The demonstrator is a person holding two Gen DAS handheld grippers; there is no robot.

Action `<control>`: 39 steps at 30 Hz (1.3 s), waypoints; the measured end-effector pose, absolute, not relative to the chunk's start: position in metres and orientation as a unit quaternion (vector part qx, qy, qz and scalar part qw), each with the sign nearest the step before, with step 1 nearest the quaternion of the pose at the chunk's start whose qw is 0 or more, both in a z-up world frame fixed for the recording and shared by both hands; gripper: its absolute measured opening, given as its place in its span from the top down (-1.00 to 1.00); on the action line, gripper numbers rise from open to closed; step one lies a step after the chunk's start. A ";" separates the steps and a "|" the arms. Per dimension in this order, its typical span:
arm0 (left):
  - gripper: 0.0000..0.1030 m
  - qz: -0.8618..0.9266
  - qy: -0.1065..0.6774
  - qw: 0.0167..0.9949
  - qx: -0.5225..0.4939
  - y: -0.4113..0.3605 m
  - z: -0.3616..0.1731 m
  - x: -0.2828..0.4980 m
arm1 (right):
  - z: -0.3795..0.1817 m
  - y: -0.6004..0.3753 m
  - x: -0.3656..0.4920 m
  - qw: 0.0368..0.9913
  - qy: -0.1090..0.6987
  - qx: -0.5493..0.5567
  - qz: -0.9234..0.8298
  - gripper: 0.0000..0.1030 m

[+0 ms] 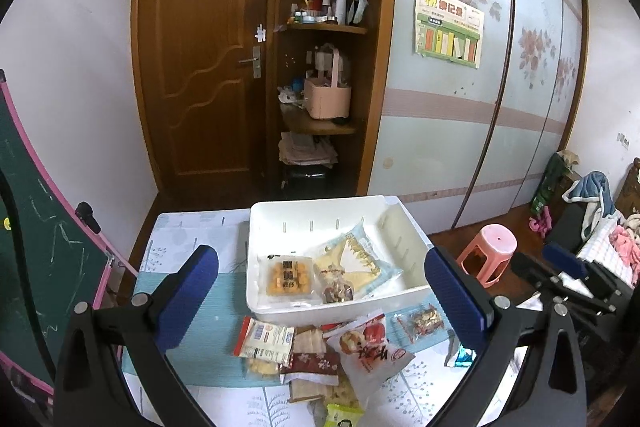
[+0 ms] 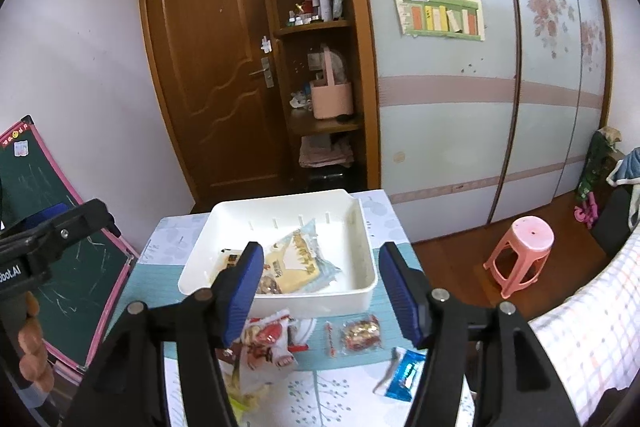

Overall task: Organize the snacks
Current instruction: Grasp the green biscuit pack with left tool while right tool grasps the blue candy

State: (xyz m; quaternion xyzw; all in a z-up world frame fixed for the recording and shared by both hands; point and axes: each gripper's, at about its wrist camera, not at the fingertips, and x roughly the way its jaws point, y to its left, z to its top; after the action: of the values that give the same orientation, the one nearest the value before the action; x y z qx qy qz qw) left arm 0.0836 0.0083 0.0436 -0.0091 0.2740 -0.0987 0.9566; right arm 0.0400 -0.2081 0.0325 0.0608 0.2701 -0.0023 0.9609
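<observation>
Snacks partly sorted into the white bin (image 1: 256,291)

Both claws, left claw (image 1: 322,301) and right claw (image 2: 322,293), are held wide open and empty; the clear candy packet (image 2: 360,337) lies just below the right claw, nearer it.

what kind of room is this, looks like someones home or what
Most likely a bedroom in a home. A sliding-door wardrobe with flower decals fills the back wall beside a wooden door, a bed with a checked cover sits at the right, and a child's chalkboard leans at the left.
</observation>
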 end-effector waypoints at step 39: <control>-0.99 -0.134 0.553 0.821 0.048 -0.030 -0.210 0.080 | -0.177 -0.306 0.057 0.862 0.479 0.148 -0.082 -0.35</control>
State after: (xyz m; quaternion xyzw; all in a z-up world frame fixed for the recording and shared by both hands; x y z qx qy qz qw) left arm 0.0801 -0.0300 -0.2101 0.0484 0.5525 -0.1345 0.8212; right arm 0.0572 -0.3055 -0.1770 0.1478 0.4785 -0.0818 0.8617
